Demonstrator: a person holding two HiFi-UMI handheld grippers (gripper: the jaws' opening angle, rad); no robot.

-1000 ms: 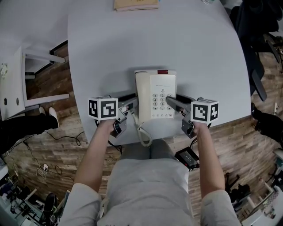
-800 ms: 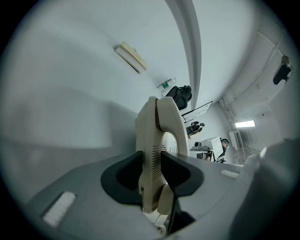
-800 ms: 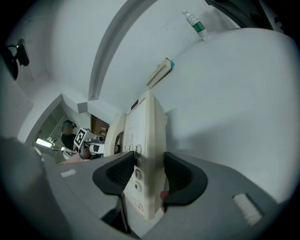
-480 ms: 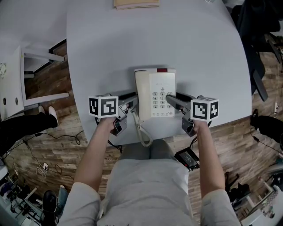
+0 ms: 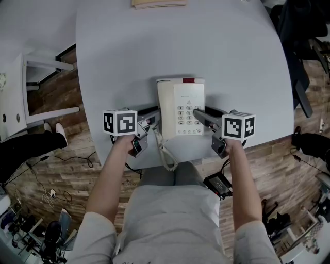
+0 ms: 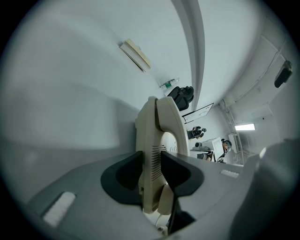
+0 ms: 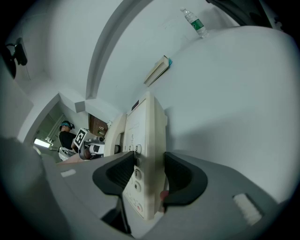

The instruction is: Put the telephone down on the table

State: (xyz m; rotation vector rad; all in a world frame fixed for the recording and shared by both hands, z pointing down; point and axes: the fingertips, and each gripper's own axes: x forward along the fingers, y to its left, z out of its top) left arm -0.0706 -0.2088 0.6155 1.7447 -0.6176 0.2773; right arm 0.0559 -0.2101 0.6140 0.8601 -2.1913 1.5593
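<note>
The telephone (image 5: pixel 180 111) sits in the lower middle of the head view, over the near part of the grey table (image 5: pixel 232 62) and close to its front edge. It is held from both sides. The left claw (image 6: pixel 152 168) is closed on the handset side, its dark pads pressed against the cream body at the ribbed grille. The right claw (image 7: pixel 147 171) pinches the keypad side, with one jaw lying across the number keys and the other under the base. Whether the base already touches the tabletop cannot be told from any view.

The coiled cord (image 5: pixel 166 154) loops down past the table's front edge, toward the person's lap.

Several things could go wrong from here:
- If one claw opens before the other, the free side may drop and the telephone may tip, likely shaking the handset (image 5: pixel 165 108) off its cradle.
- The body is smooth plastic and each grip covers only a narrow strip of edge, so a slack pinch could let it slide.
- The telephone is close to the front edge, so setting it down here leaves little margin, and the dangling cord could snag a claw as it backs off and drag the telephone toward the drop.
- The right jaw on the keys may press them.

A book (image 5: pixel 159 4) at the top edge lies well apart.
</note>
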